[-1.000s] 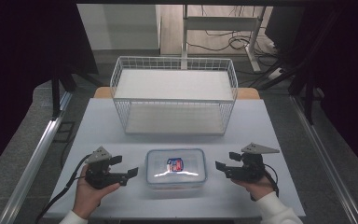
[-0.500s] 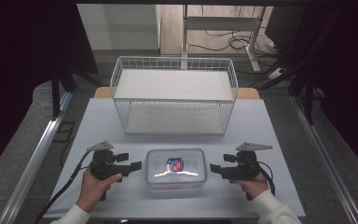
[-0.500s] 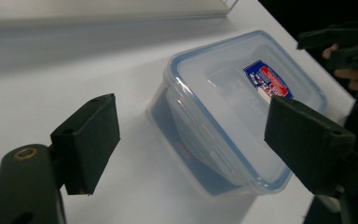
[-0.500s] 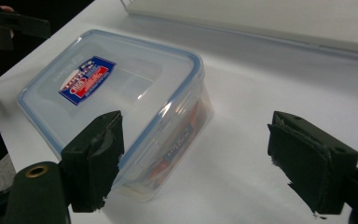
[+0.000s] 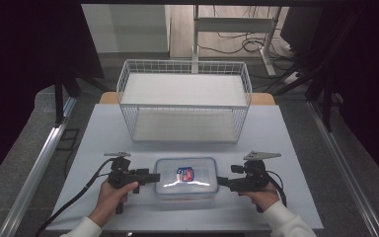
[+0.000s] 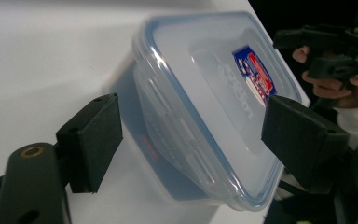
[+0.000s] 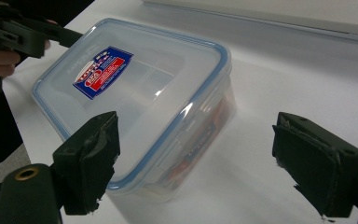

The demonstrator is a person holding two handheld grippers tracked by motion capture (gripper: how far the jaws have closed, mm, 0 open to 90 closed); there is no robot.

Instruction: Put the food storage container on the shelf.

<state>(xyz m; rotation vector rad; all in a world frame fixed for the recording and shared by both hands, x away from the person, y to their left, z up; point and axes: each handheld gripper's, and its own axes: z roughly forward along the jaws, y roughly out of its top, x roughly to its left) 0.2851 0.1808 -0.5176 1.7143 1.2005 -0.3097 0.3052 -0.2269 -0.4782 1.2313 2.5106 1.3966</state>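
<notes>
A clear lidded food container [image 6: 205, 102] with a red-blue label [image 6: 255, 74] is framed between the left gripper [image 6: 191, 135]'s wide-apart jaws on a white table [image 6: 42, 56].

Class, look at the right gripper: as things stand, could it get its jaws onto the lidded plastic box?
Probably yes. The right gripper sits open at the end of the box, with nothing between them.

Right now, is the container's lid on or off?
On. The lid sits flat over the clear container, its blue rim seated all round; latches cannot be judged.
</notes>
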